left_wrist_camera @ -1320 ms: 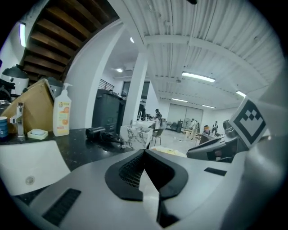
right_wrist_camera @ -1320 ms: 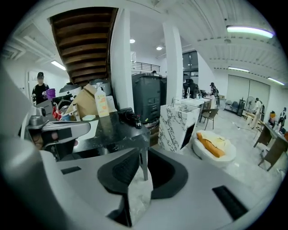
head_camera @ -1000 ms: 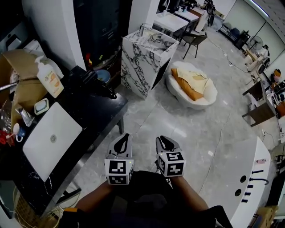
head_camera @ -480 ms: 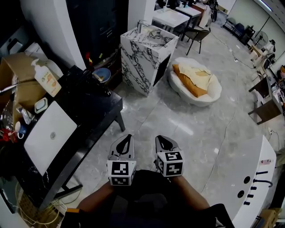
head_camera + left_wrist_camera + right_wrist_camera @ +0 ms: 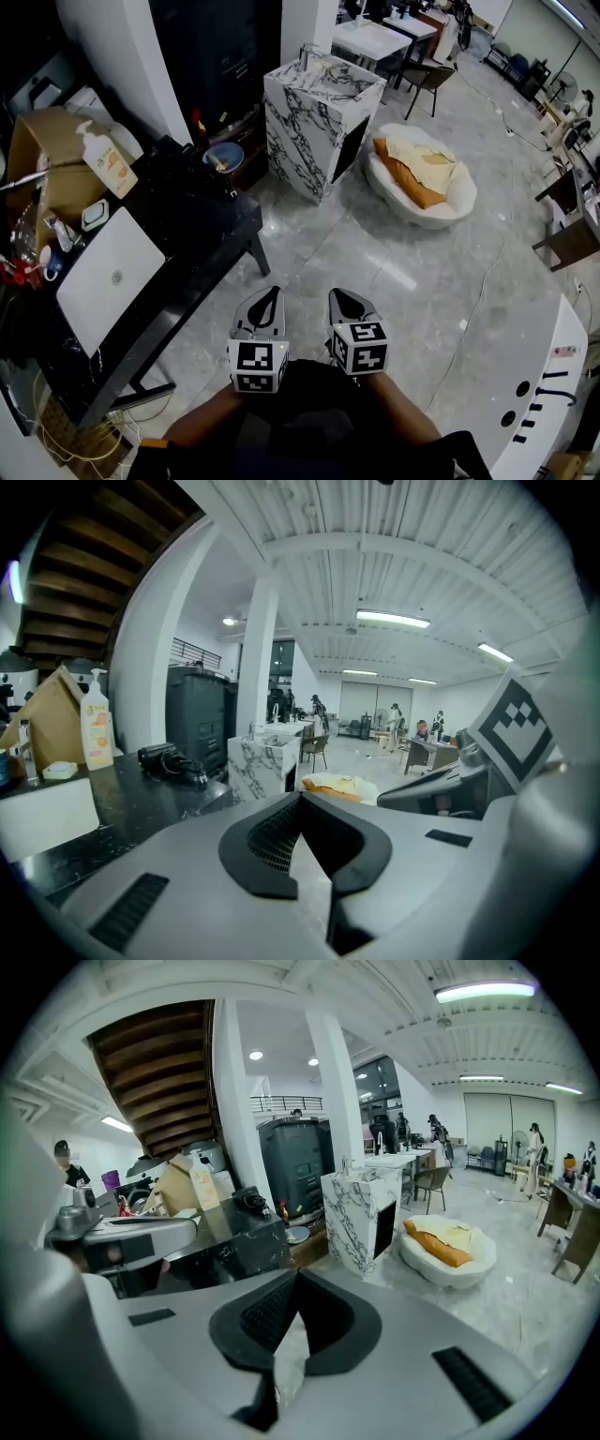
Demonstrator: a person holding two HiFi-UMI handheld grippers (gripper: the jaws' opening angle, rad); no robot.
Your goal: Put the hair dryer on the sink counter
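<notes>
The left gripper (image 5: 267,300) and right gripper (image 5: 345,300) both keep their jaws together, empty, while the hair dryer (image 5: 169,759) lies on the far-left tabletop (image 5: 202,234).

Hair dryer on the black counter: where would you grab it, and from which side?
Probably the thick body of the hair dryer, from above, jaws across it. It lies flat on the counter near the far corner, with the top free, and its cord is bunched at one end, so stay off that end. The handle can't be made out.

Hair dryer (image 5: 167,759) on table (image 5: 202,234) far end, laptop (image 5: 112,277) nearer, marble pedestal (image 5: 319,103) right
</notes>
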